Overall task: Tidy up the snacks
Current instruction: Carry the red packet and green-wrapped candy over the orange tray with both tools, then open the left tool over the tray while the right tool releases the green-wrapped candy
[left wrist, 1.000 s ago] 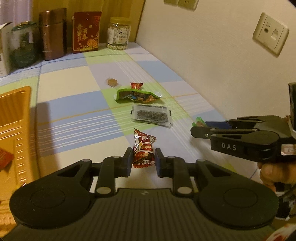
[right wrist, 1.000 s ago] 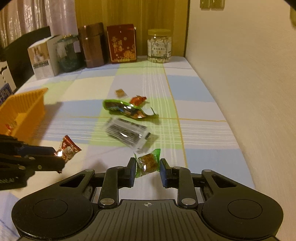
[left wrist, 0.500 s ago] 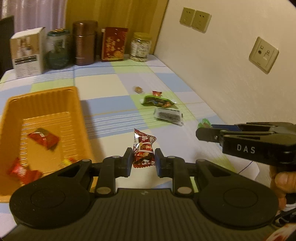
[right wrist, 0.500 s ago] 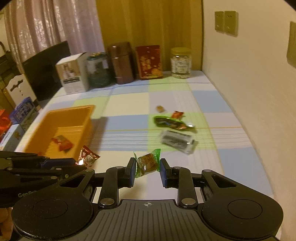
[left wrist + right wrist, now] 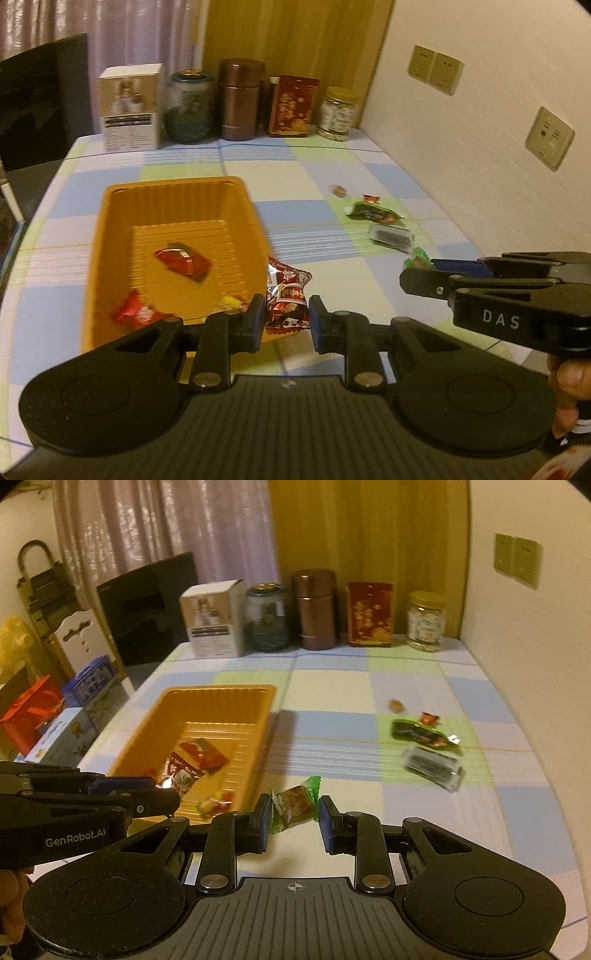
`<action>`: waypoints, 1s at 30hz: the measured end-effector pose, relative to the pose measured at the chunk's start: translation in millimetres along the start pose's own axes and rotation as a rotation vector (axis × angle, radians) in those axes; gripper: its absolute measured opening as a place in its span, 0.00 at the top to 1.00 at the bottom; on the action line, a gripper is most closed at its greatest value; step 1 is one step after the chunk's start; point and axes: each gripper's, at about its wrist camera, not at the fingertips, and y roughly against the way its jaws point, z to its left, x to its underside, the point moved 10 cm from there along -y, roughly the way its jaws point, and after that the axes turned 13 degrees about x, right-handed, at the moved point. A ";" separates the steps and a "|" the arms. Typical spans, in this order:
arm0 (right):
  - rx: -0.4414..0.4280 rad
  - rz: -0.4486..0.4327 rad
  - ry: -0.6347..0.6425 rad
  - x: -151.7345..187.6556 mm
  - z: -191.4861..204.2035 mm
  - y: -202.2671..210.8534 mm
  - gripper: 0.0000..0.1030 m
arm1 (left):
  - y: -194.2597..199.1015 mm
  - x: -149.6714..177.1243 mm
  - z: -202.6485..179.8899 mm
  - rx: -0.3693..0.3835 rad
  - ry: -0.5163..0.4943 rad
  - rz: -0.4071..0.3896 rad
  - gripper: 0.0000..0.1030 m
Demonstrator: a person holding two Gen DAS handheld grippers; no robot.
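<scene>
My left gripper is shut on a red snack packet, held above the table at the right rim of the orange tray; the packet also shows in the right wrist view. My right gripper is shut on a green-wrapped candy, held above the table just right of the tray. The tray holds red packets and a small yellow candy. Several snacks lie at the right: a green packet, a dark clear packet, small candies.
A white box, a glass jar, a brown canister, a red box and a yellow-lidded jar line the table's back edge. The wall runs along the right. Boxes and a chair stand off the left edge.
Both grippers have lifted and pulled back toward the tray with their snacks held. The tray has come fully into both views, and the loose snacks now lie farther off to the right.
</scene>
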 end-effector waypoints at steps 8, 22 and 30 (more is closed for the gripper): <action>-0.037 -0.001 0.048 -1.5 33.6 -2.5 0.73 | 24.1 3.1 32.2 -0.053 0.041 -0.026 0.78; -0.073 0.021 0.061 -12.8 62.9 -29.5 0.73 | 36.4 -9.7 85.3 -0.123 0.102 -0.049 0.78; -0.090 0.035 0.060 -22.2 75.4 -48.9 0.73 | 20.8 -14.7 99.5 -0.128 0.094 -0.027 0.78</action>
